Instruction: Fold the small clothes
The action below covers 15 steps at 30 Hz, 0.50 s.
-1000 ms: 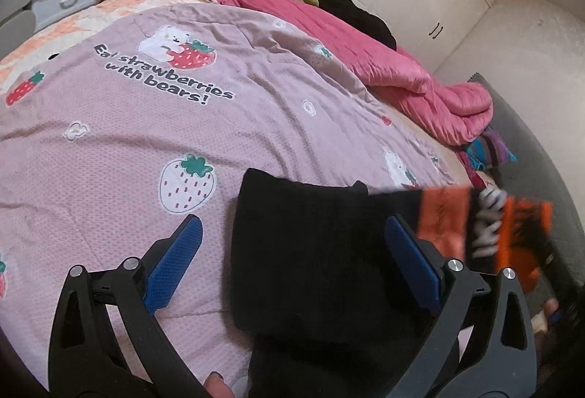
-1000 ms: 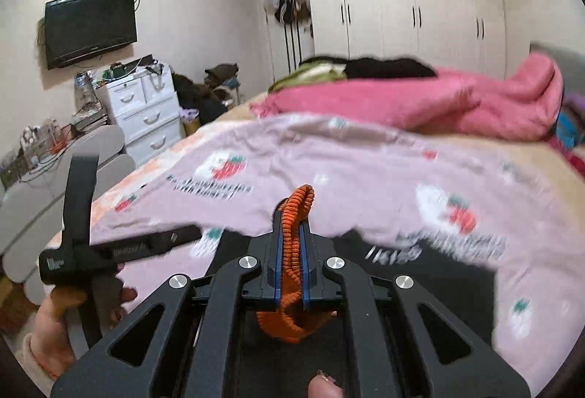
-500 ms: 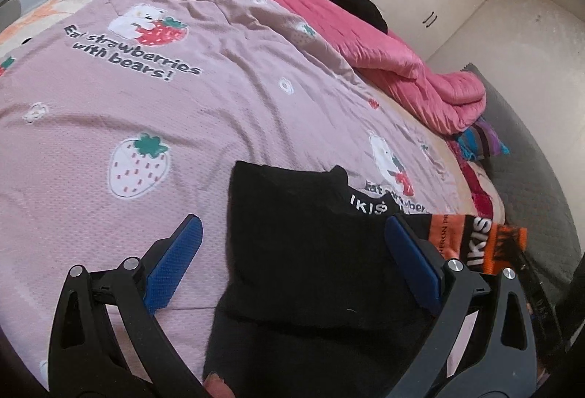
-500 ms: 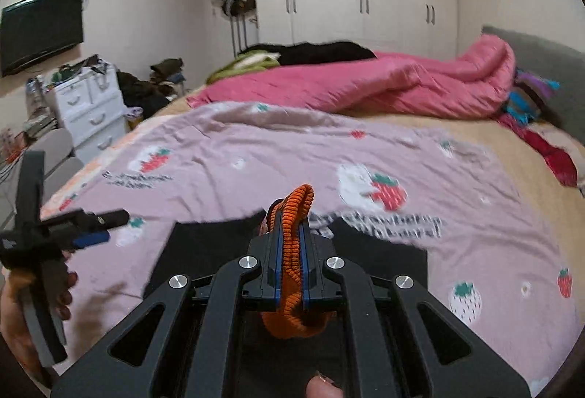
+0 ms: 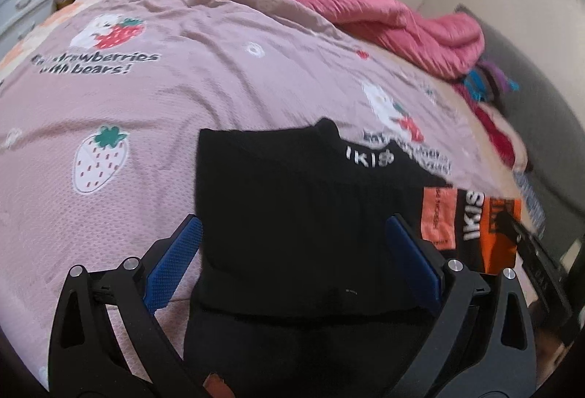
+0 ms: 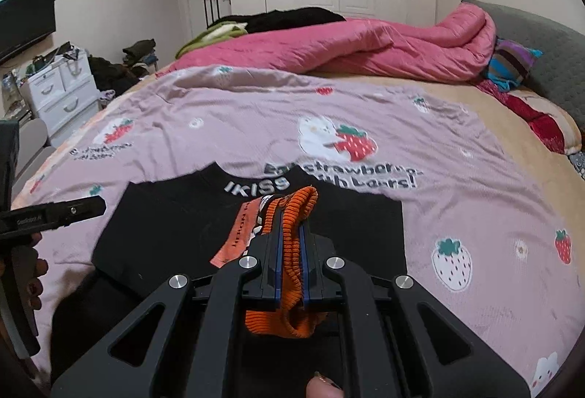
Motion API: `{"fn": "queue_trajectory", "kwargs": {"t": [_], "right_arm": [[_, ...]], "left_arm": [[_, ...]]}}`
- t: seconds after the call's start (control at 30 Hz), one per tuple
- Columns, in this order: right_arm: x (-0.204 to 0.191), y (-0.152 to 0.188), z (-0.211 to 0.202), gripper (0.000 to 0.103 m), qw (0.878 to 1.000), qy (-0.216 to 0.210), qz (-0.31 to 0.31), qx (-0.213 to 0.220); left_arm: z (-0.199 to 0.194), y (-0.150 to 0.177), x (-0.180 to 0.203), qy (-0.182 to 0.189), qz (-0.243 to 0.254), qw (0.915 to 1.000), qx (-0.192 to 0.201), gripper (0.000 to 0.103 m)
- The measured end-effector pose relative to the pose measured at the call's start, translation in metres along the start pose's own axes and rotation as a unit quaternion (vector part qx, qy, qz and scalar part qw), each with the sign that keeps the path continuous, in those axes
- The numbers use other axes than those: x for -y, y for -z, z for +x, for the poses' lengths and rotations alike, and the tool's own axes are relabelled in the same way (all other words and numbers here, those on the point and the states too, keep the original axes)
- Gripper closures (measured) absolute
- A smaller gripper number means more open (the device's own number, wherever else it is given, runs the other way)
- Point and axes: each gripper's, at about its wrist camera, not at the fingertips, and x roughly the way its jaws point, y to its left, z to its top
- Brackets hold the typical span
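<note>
While the black top lies flat on the pink strawberry blanket on the bed, the right hand-held gripper points down at it, its 2 blue pads squeezed tight on the top's orange ribbed cuff. The left hand-held gripper tilts down over the top's near part with its 2 fingers spread wide, holding nothing. A hand holds its handle at the left.
</note>
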Motion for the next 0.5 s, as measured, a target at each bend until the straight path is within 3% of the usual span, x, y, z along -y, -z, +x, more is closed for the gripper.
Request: {"fn": "queue_trajectory", "kwargs": {"t": [0.37, 0.5], "right_arm": [[0.02, 0.019, 0.029, 0.093, 0.998, 0.019, 0.029, -0.048], [0.03, 0.029, 0.033, 0.086, 0.997, 0.026, 0.047, -0.058]], "left_arm": [[0.018, 0.009, 0.012, -0.02, 0.031, 0.9991, -0.023, 0.009], [0.019, 0.011, 0.013, -0.021, 0.036, 0.9988, -0.027, 0.009]]}}
